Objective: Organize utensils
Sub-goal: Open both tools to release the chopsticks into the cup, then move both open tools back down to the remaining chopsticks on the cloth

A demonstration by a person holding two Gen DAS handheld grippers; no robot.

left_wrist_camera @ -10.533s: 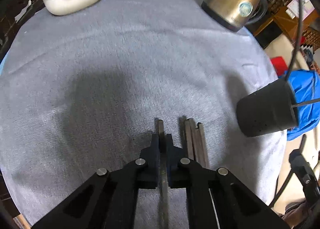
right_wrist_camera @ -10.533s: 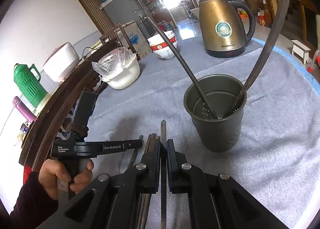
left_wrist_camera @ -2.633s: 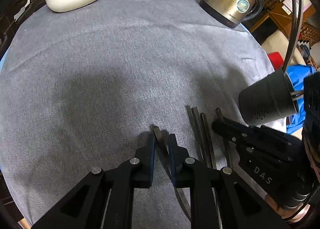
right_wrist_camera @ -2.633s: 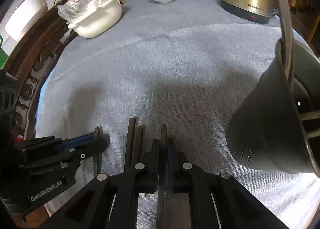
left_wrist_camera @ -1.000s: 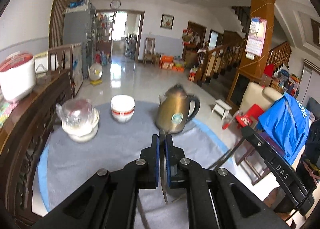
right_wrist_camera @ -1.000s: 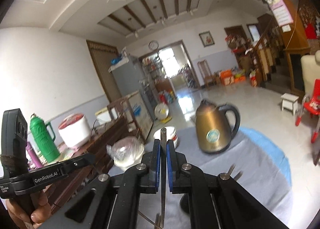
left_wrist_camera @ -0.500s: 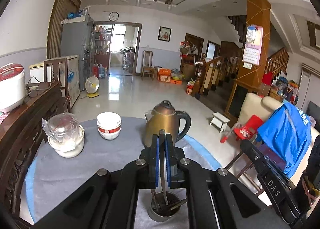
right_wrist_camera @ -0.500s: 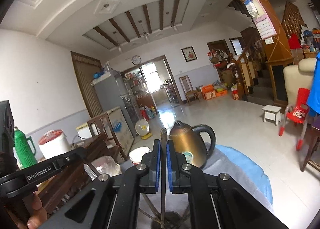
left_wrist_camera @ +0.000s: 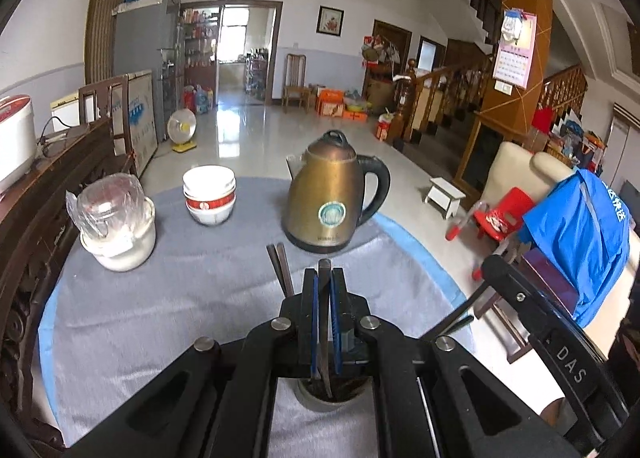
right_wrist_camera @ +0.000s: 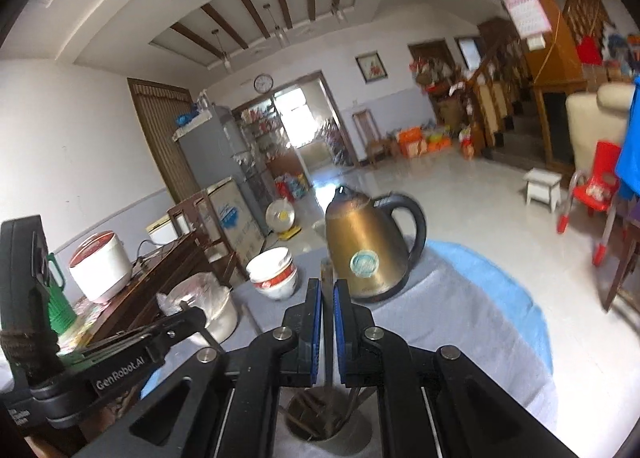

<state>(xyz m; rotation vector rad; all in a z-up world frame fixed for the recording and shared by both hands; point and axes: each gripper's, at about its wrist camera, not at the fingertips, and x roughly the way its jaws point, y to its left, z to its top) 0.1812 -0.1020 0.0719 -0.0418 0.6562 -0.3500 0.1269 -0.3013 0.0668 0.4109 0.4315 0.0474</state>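
My left gripper (left_wrist_camera: 324,278) is shut on a dark chopstick (left_wrist_camera: 324,322), held upright with its lower end inside the grey utensil holder (left_wrist_camera: 329,402) straight below. My right gripper (right_wrist_camera: 327,290) is shut on another dark chopstick (right_wrist_camera: 328,322), also upright over the same holder (right_wrist_camera: 326,428), which has several dark utensils in it. Two utensil handles (left_wrist_camera: 280,266) stick up just left of my left fingers. The right gripper's body (left_wrist_camera: 560,342) shows at the right of the left wrist view; the left gripper's body (right_wrist_camera: 120,358) shows at the left of the right wrist view.
On the grey-clothed round table (left_wrist_camera: 160,298) stand a gold electric kettle (left_wrist_camera: 332,201), stacked white-and-red bowls (left_wrist_camera: 209,193) and a white pot covered with plastic film (left_wrist_camera: 116,217). A dark wooden sideboard (left_wrist_camera: 36,225) runs along the left. Chairs and a blue cover (left_wrist_camera: 576,234) are at the right.
Both grippers lifted chopsticks off the cloth, turned them upright and brought them over the holder. In the last half second both dropped lower, so the holder sits closer under the fingers.
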